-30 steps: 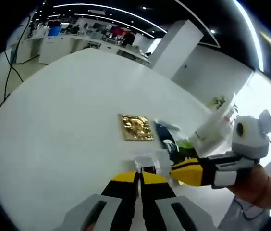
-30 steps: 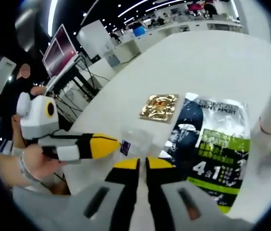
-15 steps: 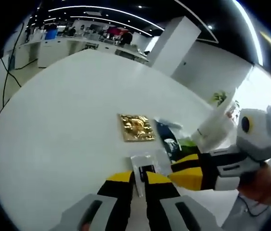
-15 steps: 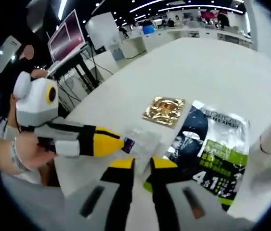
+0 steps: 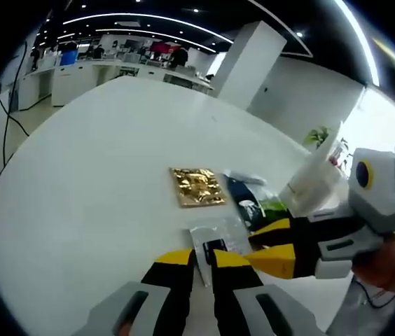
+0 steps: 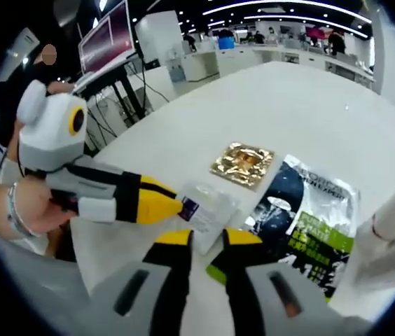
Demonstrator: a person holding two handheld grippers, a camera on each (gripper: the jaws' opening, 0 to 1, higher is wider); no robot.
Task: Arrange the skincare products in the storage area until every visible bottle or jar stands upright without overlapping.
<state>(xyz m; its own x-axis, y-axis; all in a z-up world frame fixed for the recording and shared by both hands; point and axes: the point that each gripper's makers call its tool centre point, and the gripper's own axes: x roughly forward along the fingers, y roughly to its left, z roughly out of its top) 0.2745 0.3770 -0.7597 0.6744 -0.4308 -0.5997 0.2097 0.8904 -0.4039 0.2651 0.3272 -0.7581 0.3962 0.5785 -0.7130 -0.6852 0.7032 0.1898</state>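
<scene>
A clear sachet (image 5: pixel 210 238) with a purple-marked edge (image 6: pixel 188 208) lies low over the white table (image 5: pixel 92 175). My left gripper (image 5: pixel 204 257) is shut on its near edge; from the right gripper view its yellow jaws (image 6: pixel 157 203) pinch that purple corner. My right gripper (image 6: pixel 208 241) stands open, jaws on either side of the sachet's (image 6: pixel 208 210) other end, and enters the left gripper view from the right (image 5: pixel 271 246). Beyond lie a gold foil sachet (image 5: pixel 197 186) (image 6: pixel 243 162) and a dark-and-green printed sachet (image 5: pixel 252 204) (image 6: pixel 308 222), both flat.
A white tube (image 5: pixel 316 175) (image 6: pixel 393 217) stands or leans at the far side of the printed sachet. A person's hand (image 6: pixel 33 213) holds the left gripper. Desks and a monitor (image 6: pixel 106 35) are beyond the table's edge.
My right gripper's jaws have parted from nearly shut to open around the clear sachet. The left gripper keeps its hold; both cameras have shifted a little.
</scene>
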